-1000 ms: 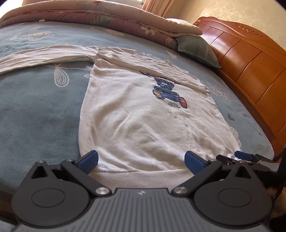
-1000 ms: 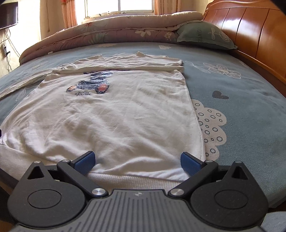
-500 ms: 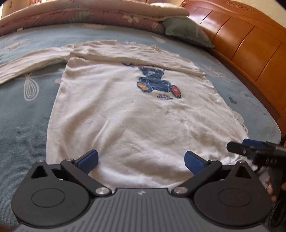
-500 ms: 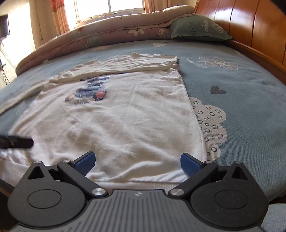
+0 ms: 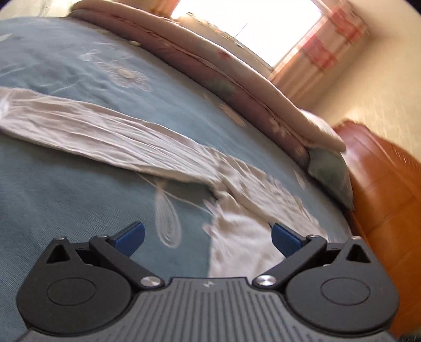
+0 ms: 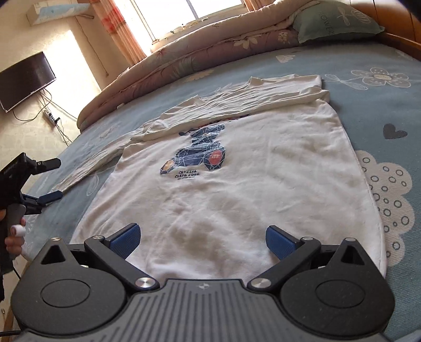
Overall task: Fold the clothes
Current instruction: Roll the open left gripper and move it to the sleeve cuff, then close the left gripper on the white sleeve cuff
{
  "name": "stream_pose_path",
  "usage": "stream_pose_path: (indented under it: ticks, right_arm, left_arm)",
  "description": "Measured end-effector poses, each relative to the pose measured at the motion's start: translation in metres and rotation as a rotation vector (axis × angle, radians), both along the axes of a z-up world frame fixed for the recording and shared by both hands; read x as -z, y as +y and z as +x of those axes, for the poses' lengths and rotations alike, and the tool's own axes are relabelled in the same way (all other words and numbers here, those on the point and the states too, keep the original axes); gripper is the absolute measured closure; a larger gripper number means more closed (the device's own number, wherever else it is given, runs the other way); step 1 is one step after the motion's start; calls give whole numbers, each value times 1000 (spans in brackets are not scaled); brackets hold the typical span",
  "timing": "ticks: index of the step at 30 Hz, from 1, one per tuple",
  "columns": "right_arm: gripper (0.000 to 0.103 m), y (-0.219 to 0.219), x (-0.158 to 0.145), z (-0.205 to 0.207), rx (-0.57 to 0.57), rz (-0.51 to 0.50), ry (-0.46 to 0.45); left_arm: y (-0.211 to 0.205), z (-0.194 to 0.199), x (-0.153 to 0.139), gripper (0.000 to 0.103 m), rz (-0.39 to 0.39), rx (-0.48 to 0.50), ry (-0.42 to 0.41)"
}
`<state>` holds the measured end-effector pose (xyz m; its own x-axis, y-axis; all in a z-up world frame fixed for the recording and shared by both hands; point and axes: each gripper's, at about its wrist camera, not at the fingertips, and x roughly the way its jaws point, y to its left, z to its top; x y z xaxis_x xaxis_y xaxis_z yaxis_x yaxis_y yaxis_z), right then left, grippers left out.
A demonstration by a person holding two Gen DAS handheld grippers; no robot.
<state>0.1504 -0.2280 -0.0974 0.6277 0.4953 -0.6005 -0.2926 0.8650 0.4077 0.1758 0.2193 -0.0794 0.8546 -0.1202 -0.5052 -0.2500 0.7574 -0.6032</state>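
Observation:
A white long-sleeved shirt (image 6: 236, 189) with a blue print (image 6: 200, 157) lies flat, front up, on the blue bedspread (image 6: 381, 79). One sleeve (image 6: 250, 100) is folded across the chest. The other sleeve (image 5: 92, 131) stretches out to the left over the bedspread. My left gripper (image 5: 208, 236) is open above the bedspread, at the shirt's left side edge near the armpit; this view is blurred. In the right wrist view the left gripper (image 6: 52, 180) shows at the far left, near the sleeve's end. My right gripper (image 6: 202, 239) is open over the hem, holding nothing.
A rolled quilt (image 6: 210, 50) and a green pillow (image 6: 334, 23) lie along the far side of the bed. The wooden headboard (image 5: 381, 189) rises on the right. A dark screen (image 6: 26, 79) hangs on the wall at left. A hand (image 6: 13, 236) holds the left gripper's handle.
My left gripper has swung left from the hem to the shirt's left edge and now faces the outstretched sleeve. The right gripper has lifted slightly over the hem. Both stay open.

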Motion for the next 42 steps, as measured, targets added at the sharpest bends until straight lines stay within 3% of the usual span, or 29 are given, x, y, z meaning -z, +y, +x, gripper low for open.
stream_pose_path:
  ticks: [2, 6, 10, 17, 19, 24, 27, 29, 32, 36, 38, 42]
  right_arm:
    - [0, -2, 2, 3, 14, 13, 14]
    - [0, -1, 5, 7, 19, 12, 24]
    - [0, 6, 5, 8, 3, -42, 3]
    - [0, 17, 7, 8, -16, -122, -29]
    - [0, 18, 7, 8, -17, -127, -32]
    - [0, 19, 7, 7, -17, -133, -36]
    - [0, 20, 7, 7, -22, -147, -40]
    - [0, 21, 7, 7, -24, -154, -42]
    - [0, 22, 7, 7, -27, -162, -45]
    - [0, 23, 7, 6, -31, -174, -49]
    - [0, 24, 7, 6, -32, -176, -49]
    - [0, 25, 7, 6, -31, -180, -50]
  left_arm:
    - [34, 2, 15, 1, -108, -96, 7]
    - [87, 2, 41, 1, -217, -253, 3]
    - [118, 2, 50, 1, -313, -317, -66]
    - [136, 33, 49, 1, -271, -343, -58]
    - [137, 38, 49, 1, -290, -360, -61]
    - [139, 43, 48, 1, -246, -375, -89]
    - [139, 41, 49, 1, -268, -437, -111]
    - [132, 42, 50, 1, -271, -417, -109]
    - [131, 50, 49, 1, -185, -366, -89]
    - [152, 55, 49, 1, -190, -447, -107]
    - [156, 53, 49, 1, -244, -509, -122]
    - [149, 62, 48, 1, -182, -449, -96]
